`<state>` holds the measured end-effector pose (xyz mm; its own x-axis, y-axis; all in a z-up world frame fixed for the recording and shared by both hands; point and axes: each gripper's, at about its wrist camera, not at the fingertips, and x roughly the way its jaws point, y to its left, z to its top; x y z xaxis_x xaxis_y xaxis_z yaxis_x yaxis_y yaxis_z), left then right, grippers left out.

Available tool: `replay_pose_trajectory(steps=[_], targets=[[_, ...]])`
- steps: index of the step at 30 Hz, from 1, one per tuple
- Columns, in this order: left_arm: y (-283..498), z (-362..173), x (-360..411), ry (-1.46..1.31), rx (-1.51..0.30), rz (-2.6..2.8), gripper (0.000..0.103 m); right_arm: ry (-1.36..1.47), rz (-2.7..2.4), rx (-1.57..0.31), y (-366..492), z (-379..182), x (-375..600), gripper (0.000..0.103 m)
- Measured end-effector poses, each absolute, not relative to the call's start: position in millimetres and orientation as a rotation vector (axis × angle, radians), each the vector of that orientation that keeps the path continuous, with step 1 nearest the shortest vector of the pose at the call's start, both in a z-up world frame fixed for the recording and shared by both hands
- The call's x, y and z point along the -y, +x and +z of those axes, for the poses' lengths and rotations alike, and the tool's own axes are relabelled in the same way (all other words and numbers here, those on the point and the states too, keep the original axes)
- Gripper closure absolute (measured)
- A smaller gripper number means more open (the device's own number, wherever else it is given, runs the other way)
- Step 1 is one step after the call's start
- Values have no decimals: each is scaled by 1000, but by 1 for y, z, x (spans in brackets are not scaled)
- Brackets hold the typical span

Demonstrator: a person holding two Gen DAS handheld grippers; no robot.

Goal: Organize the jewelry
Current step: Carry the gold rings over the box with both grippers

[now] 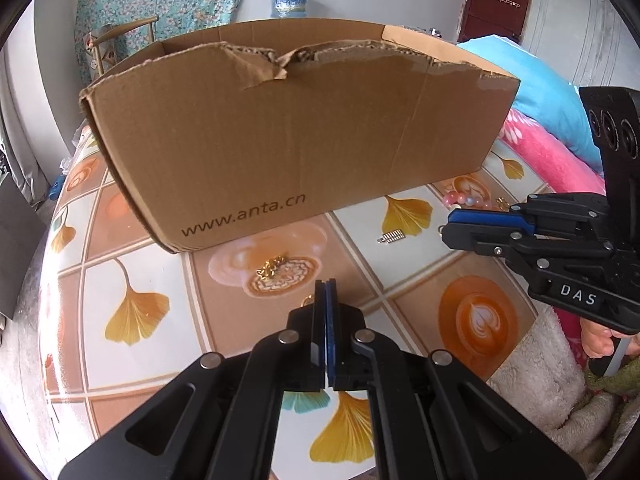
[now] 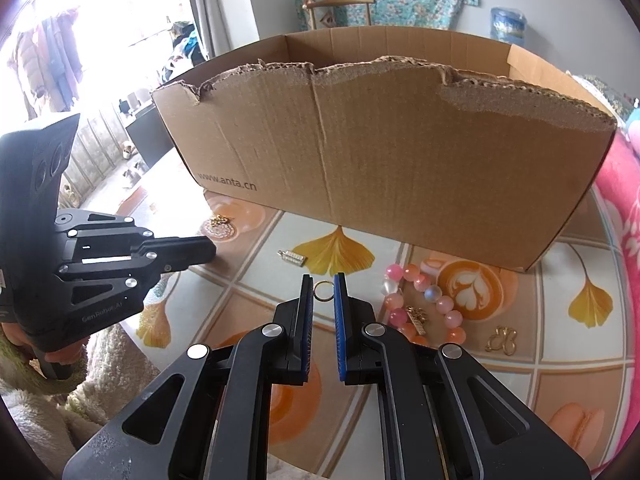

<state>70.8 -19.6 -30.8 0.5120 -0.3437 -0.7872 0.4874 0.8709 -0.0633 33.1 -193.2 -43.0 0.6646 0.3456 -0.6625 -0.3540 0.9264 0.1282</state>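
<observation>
A cardboard box [image 1: 288, 132] marked www.anta.cn stands open on the patterned table; it also shows in the right wrist view [image 2: 400, 184]. My left gripper [image 1: 326, 282] is shut, with a small gold piece [image 1: 307, 301] just beside its tip. A gold chain [image 1: 272, 268] lies ahead of it. My right gripper [image 2: 323, 278] is open, its fingers on either side of a gold ring [image 2: 323, 291] on the table. A silver pendant [image 2: 293, 257], a pink bead bracelet [image 2: 424, 304] and a gold charm [image 2: 502, 339] lie nearby.
The table [image 1: 136, 280] has a ginkgo-leaf and coffee-cup print. A pink blanket [image 1: 548, 152] and blue pillow [image 1: 532, 84] lie to the right. A fluffy white cloth [image 2: 100, 364] hangs off the near table edge. A chair [image 2: 340, 10] stands behind the box.
</observation>
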Motion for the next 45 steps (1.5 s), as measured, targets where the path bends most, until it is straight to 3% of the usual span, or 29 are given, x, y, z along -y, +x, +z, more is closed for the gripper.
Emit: replay_pose_trajectory(steps=[2, 6, 8, 17, 30, 45], targets=[[70, -29, 17, 160, -902, -510, 100, -21, 398, -743, 34, -42, 191, 95], [67, -25, 12, 139, -897, -534, 83, -20, 405, -747, 36, -43, 188, 95], [65, -25, 13, 148, -896, -538, 82, -20, 406, -751, 36, -44, 189, 95], [73, -31, 15, 199, -934, -490, 82, -29, 419, -756, 39, -45, 186, 95], [91, -28, 28, 368, -1030, -579, 93, -49, 439, -748, 45, -38, 183, 95], [80, -11, 26, 349, -969, -606, 93, -81, 447, -709, 35, -24, 180, 95]])
